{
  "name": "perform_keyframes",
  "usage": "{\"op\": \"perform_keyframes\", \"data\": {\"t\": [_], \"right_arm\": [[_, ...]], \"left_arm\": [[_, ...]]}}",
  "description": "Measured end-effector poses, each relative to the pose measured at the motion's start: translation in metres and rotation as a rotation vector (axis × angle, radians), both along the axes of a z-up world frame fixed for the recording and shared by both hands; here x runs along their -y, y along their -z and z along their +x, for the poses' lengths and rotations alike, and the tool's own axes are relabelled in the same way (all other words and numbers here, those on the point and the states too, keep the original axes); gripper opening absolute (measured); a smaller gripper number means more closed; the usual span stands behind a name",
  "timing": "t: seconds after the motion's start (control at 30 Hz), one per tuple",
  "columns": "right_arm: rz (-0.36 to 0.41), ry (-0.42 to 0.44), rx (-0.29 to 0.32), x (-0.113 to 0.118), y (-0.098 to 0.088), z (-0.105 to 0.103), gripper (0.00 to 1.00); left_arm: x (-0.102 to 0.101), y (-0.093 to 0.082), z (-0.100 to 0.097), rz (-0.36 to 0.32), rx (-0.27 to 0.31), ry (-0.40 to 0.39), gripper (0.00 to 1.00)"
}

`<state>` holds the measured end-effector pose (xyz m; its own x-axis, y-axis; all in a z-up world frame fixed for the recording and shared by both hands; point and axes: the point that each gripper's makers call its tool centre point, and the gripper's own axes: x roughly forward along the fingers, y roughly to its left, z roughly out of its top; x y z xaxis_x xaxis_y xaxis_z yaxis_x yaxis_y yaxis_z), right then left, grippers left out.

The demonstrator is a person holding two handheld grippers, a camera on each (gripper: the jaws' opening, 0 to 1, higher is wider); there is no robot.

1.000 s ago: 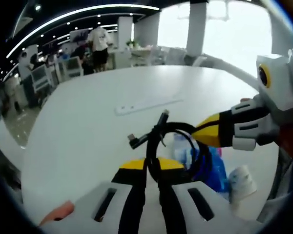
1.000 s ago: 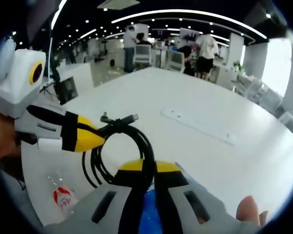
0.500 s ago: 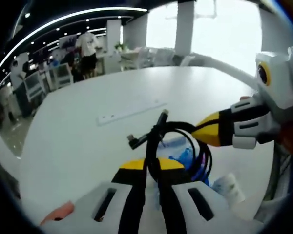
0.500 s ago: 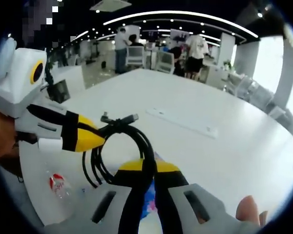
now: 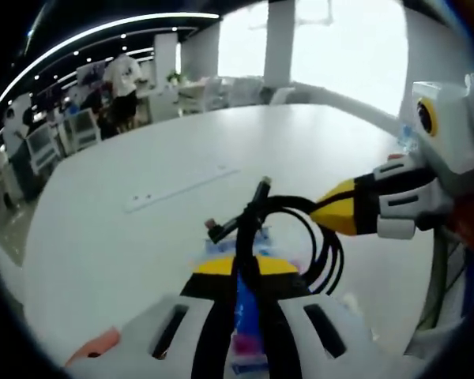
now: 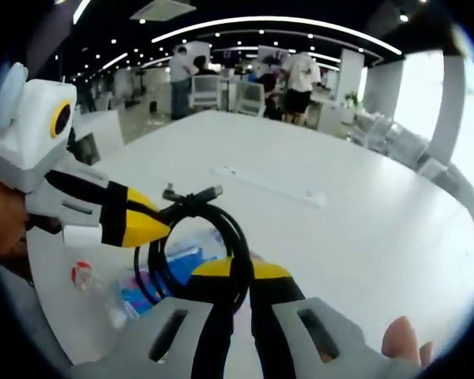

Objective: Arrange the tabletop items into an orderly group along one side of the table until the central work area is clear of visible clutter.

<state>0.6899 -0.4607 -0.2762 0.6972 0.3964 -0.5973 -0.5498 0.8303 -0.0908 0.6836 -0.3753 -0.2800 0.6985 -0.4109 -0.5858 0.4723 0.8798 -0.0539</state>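
Note:
A coiled black cable (image 5: 300,207) hangs above the white table (image 5: 126,237), held from two sides. My left gripper (image 5: 245,264) is shut on the coil's near side, with the cable's plug ends sticking up past its yellow tips. My right gripper (image 5: 325,212) comes in from the right, shut on the coil's far side. In the right gripper view the cable (image 6: 231,227) runs between my right gripper (image 6: 241,268) and my left gripper (image 6: 154,227). A blue packet (image 6: 162,267) and a clear bottle with a red cap (image 6: 85,276) lie on the table beneath the coil.
A long white power strip (image 5: 182,185) (image 6: 268,184) lies flat further out on the table. The table's curved edge (image 6: 458,205) runs round the far side. Chairs, desks and standing people (image 6: 300,75) are beyond it.
Both views have swung with my hands, so the power strip, blue packet and bottle sit elsewhere in the picture. The hold of both grippers on the cable is the same.

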Motion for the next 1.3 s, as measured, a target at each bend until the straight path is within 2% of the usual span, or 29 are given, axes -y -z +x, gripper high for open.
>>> {"op": "perform_keyframes", "data": {"t": [0.27, 0.8, 1.17, 1.3], "right_arm": [[-0.024, 0.025, -0.004, 0.022, 0.006, -0.007, 0.05], [-0.071, 0.096, -0.017, 0.072, 0.019, -0.016, 0.05], [-0.082, 0.130, -0.052, 0.091, 0.040, -0.024, 0.05], [-0.078, 0.151, -0.064, 0.102, 0.045, -0.025, 0.05]], "left_arm": [[0.024, 0.009, -0.005, -0.027, -0.012, 0.012, 0.04], [0.076, 0.038, -0.014, -0.123, -0.074, 0.055, 0.05], [0.096, 0.059, -0.018, -0.156, -0.127, 0.073, 0.04], [0.105, 0.063, -0.019, -0.154, -0.123, 0.093, 0.04]]}}
